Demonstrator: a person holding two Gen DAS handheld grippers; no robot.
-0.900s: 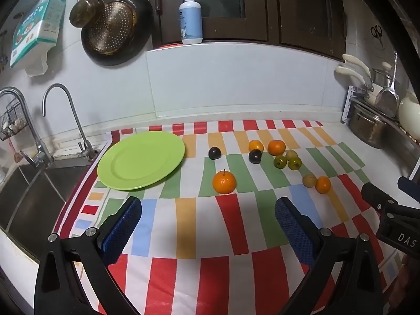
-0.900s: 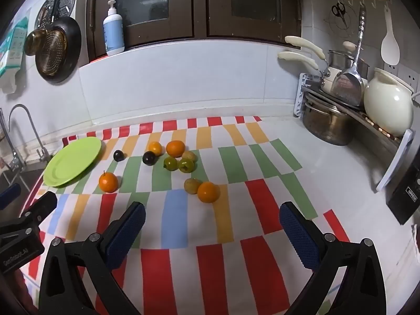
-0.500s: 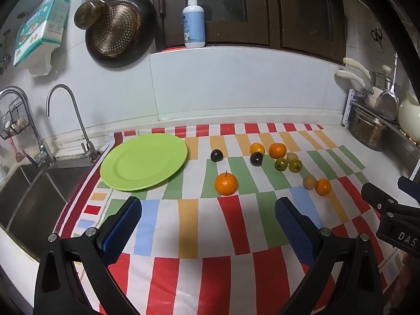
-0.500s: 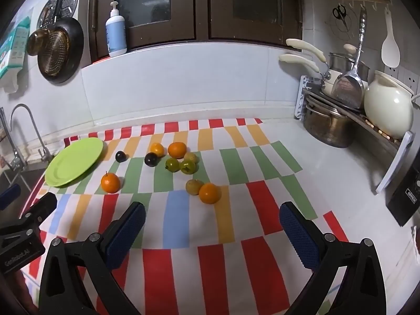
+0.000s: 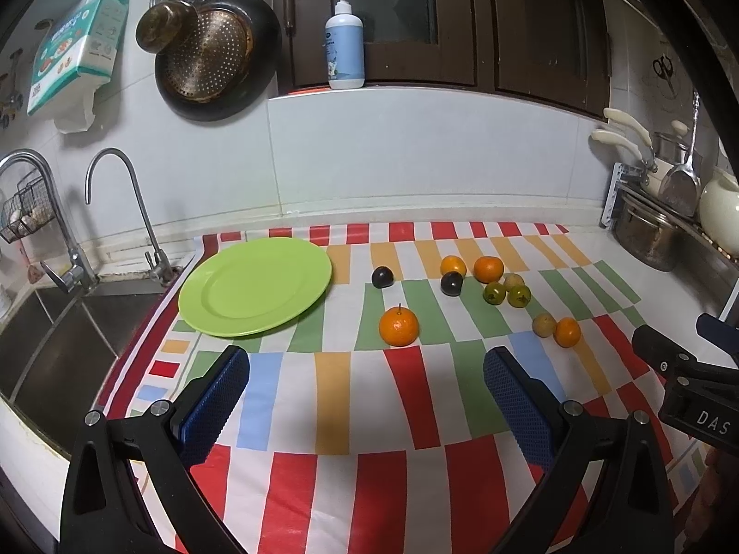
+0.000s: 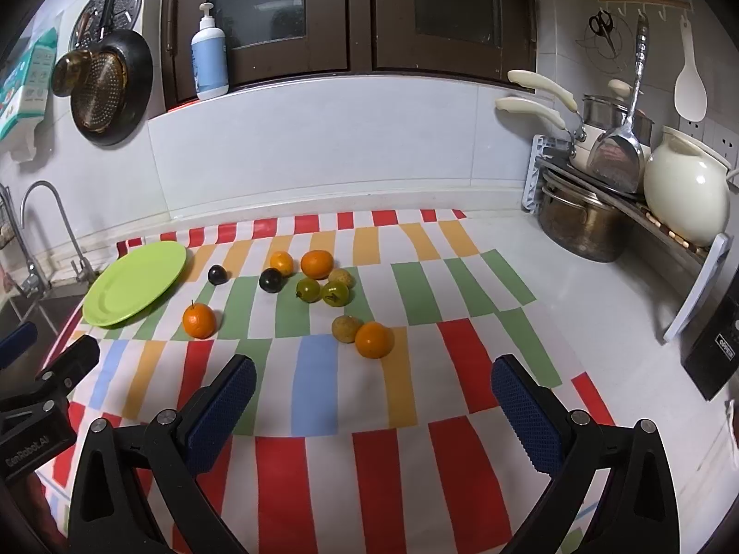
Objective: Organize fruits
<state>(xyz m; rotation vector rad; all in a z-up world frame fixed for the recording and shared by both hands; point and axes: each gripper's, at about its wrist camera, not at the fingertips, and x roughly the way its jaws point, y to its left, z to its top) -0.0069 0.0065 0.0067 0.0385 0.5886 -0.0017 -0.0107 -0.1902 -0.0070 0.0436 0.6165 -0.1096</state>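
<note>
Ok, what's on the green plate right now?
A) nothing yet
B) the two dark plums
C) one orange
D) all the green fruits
A: the green plate is bare, and every fruit, including the stemmed orange nearest it, sits on the striped cloth off to its right.
</note>
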